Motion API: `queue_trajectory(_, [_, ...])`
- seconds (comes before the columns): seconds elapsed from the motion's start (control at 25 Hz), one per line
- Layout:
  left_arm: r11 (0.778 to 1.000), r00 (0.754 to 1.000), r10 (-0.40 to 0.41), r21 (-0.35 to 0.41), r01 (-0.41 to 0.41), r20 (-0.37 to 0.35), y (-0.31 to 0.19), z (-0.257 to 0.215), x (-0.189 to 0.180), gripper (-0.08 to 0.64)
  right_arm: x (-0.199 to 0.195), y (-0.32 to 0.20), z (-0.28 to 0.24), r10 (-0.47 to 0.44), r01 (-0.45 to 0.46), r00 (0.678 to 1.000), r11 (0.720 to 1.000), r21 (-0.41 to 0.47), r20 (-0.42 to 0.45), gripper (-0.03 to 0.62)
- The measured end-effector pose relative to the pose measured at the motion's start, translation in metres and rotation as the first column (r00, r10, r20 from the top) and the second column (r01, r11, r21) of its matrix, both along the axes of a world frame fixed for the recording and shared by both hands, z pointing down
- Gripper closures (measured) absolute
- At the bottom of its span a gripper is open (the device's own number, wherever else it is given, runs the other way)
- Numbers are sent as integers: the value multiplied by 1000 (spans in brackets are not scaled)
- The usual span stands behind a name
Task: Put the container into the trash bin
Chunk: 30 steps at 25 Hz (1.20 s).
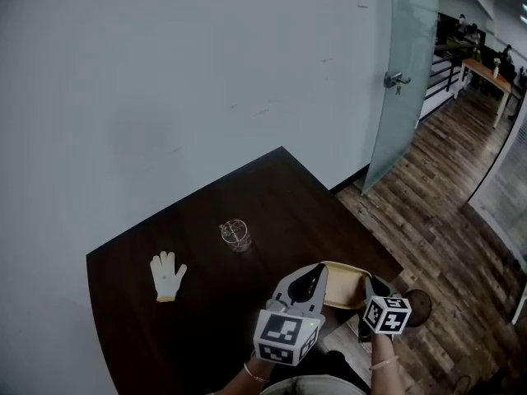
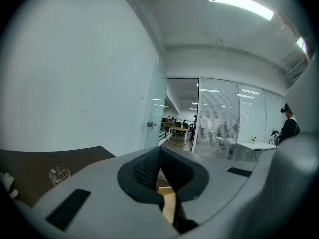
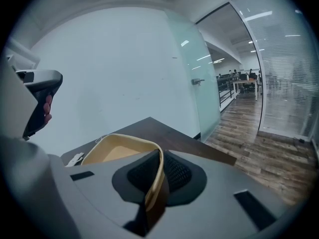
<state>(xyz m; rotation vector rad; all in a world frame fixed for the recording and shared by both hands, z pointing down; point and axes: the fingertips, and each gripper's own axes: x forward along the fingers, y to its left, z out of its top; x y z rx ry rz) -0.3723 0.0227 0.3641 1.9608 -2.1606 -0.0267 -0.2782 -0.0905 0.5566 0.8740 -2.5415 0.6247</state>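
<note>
Status: both tongs are clamped on the shallow tan moulded-fibre container (image 1: pixel 344 291), one on each side.
- Left tongs (image 1: pixel 311 281) pinch the left rim. In the left gripper view only a tan sliver of wall shows between the pads (image 2: pixel 145 169).
- Right tongs (image 1: pixel 373 288) pinch the right rim. The right gripper view shows the rim running straight through the jaws, with the open tray (image 3: pixel 115 152) stretching away to the left.
- I read the two-sided grip as deliberate. The tray is thin-walled and floppy, and a pinch on one rim would let it sag or twist, while opposite rims keep it level.

The container sits over the near right edge of the dark brown wooden table (image 1: pixel 247 192), by the near right corner and half out over the floor. It looks lifted clear of the top, but I can't confirm a gap.

My guess is that this spot is on the way to the dark round vessel on the wood floor (image 1: pixel 420 304), just beyond that corner and partly behind the right marker cube. It is probably the trash bin, though I can't make out its rim.

A white fabric work glove (image 1: pixel 167 276) near the left edge and a small clear glass with a wire clasp (image 1: pixel 235 234) mid-table are both well apart from the tray, so neither is in the way.

Next I would swing right and lower, then release both sides together so the tray doesn't tip.
</note>
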Motion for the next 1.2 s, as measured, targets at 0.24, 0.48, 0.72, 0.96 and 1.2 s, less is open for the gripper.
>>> queue_trajectory(0.24, [996, 996, 91, -2, -91, 1, -25, 1, 35, 543, 48, -18, -2, 105, -105, 994, 995, -2, 14, 557])
queue_trajectory(0.48, [982, 982, 190, 0, -190, 5, -51, -2, 79, 543, 105, -35, -5, 212, -212, 977, 977, -5, 19, 557])
queue_trajectory(0.72, [962, 962, 274, 2, -274, 8, -75, -4, 127, 543, 166, -51, -5, 308, -308, 951, 951, -6, 16, 557])
queue_trajectory(0.96, [944, 944, 330, 2, -330, 8, -95, -3, 176, 543, 230, -64, -6, 386, -386, 922, 922, -7, 20, 558])
queue_trajectory(1.2, [930, 930, 368, -10, -367, 4, -117, 2, 229, 543, 288, -78, -4, 424, -424, 906, 906, -2, 10, 557])
